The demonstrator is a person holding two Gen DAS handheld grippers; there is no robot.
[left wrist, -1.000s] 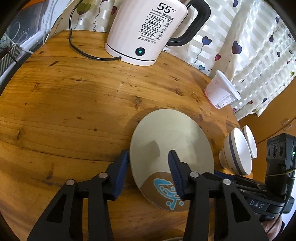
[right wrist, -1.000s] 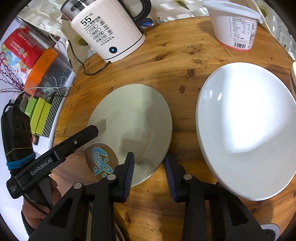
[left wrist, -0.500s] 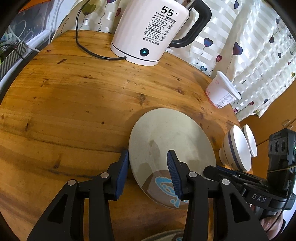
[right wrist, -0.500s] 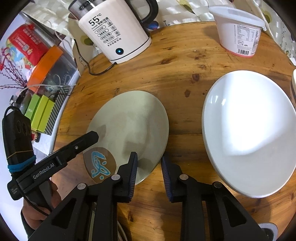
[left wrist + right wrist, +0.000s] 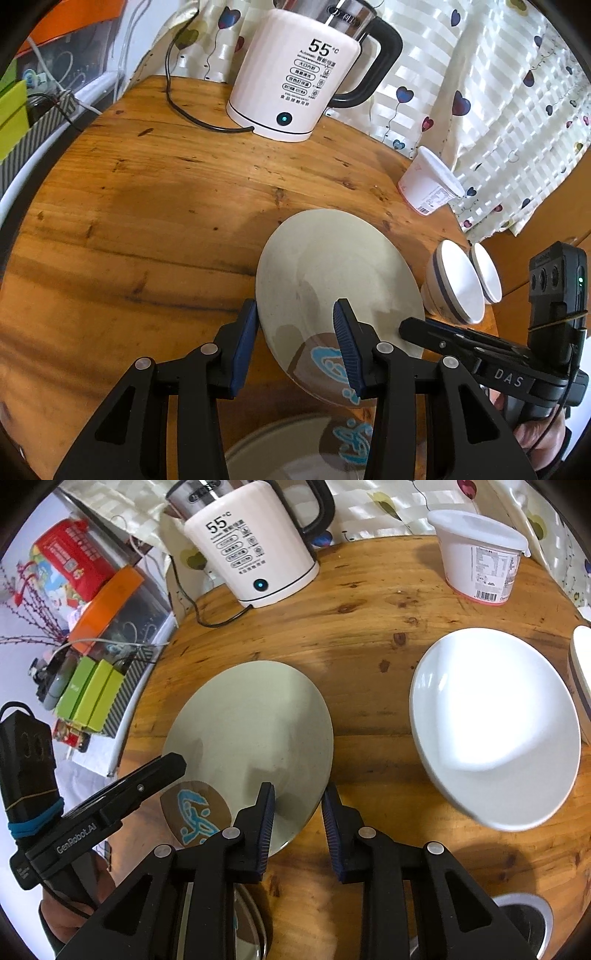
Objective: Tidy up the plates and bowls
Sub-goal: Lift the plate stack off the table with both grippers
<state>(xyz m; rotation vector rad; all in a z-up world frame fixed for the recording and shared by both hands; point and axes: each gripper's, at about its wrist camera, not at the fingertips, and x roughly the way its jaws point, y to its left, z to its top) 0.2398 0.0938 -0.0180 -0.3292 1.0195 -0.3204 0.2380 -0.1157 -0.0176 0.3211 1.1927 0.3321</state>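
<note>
Straddling the grey plate point(image 5: 332, 273) on the tabletop point(image 5: 147, 221), both grippers, left point(image 5: 295, 343) and right point(image 5: 297, 821), hold jaws open around its rim. White plate point(image 5: 491, 720) and bowls point(image 5: 458, 284) sit apart, unstacked; most sorting remains.

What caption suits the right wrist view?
Both tools straddle opposite edges of a beige plate, white plate alongside.

left tool point(image 5: 295, 347): black arms, blue ribbed pads, silver screws | right tool point(image 5: 298, 823): same, "DAS" marking
</note>
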